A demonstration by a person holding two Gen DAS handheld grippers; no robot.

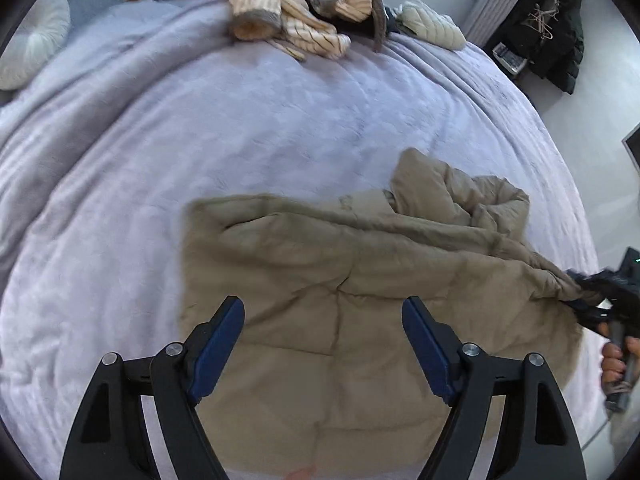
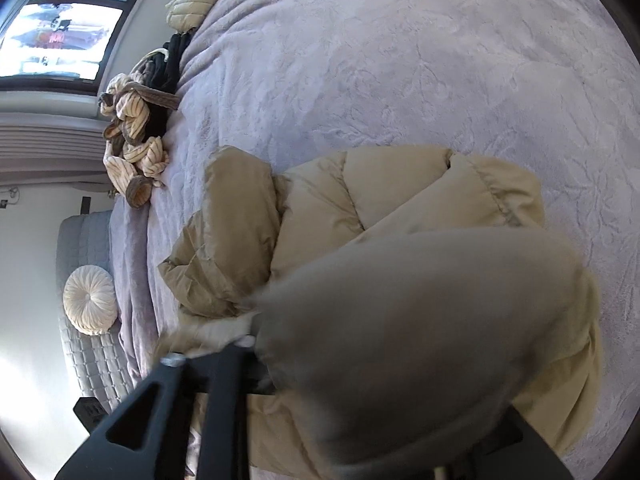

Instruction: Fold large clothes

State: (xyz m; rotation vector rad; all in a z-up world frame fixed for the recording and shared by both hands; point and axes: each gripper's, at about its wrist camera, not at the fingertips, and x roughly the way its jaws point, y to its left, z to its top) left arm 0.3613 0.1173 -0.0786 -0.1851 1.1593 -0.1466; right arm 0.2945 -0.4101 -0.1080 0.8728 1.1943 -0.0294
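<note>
A tan puffer jacket (image 1: pixel 340 280) lies on the lilac bed cover (image 1: pixel 240 120), its quilted body spread flat and its hood (image 1: pixel 448 188) bunched at the far right. My left gripper (image 1: pixel 323 316) hovers open and empty just above the jacket's body. My right gripper (image 1: pixel 592 300) at the right edge is shut on the jacket's edge and lifts it. In the right wrist view the jacket (image 2: pixel 380 200) fills the middle, and a blurred fold of it (image 2: pixel 420 340) drapes over my right gripper and hides its fingers.
A heap of striped cream and brown clothes (image 1: pixel 304 12) and a cream quilted garment (image 1: pixel 432 24) lie at the bed's far edge. A round white cushion (image 1: pixel 32 40) sits far left. Dark coats (image 1: pixel 548 32) hang by the wall at the right.
</note>
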